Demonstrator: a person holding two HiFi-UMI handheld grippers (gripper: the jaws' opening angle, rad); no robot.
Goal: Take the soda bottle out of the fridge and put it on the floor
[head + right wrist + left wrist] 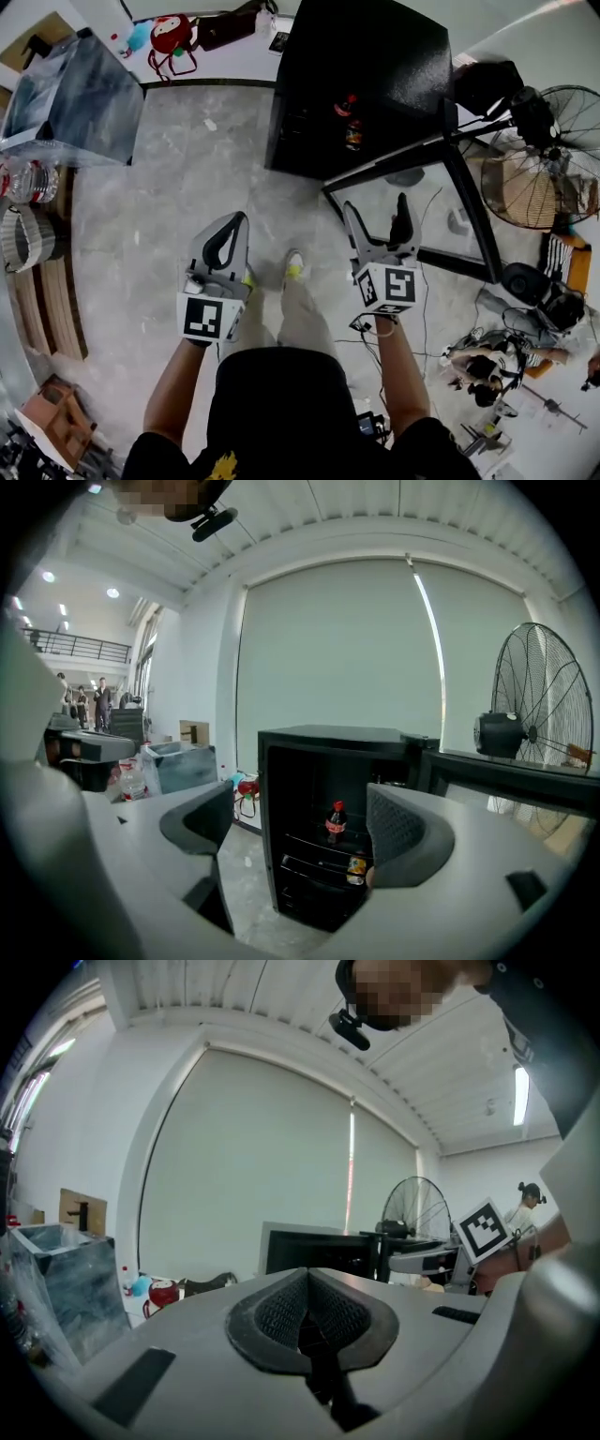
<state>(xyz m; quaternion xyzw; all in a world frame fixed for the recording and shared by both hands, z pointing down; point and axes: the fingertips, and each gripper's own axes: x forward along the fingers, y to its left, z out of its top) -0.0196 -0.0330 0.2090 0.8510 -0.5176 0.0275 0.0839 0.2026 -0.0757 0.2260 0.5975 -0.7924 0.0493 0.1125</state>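
The black fridge (pixel 375 66) stands open ahead, and its glass door (pixel 412 211) is swung out to the right. A soda bottle (pixel 336 823) with a red cap and red label stands upright on an upper shelf, also visible from above (pixel 348 105). Lower down sits a yellow-labelled item (pixel 355 869). My right gripper (pixel 377 218) is open and empty. It is held in front of the fridge, well short of the bottle, which shows between its jaws (pixel 302 825). My left gripper (pixel 230 246) is shut on nothing, its pads (pixel 281 1309) pressed together, left of the fridge (pixel 319 1252).
A large floor fan (pixel 544 169) stands to the right of the door. A clear plastic box (pixel 75 94) and water bottles (pixel 28 180) sit at the left. A red toy (pixel 172 37) lies by the far wall. Cables and gear (pixel 497 366) clutter the right floor.
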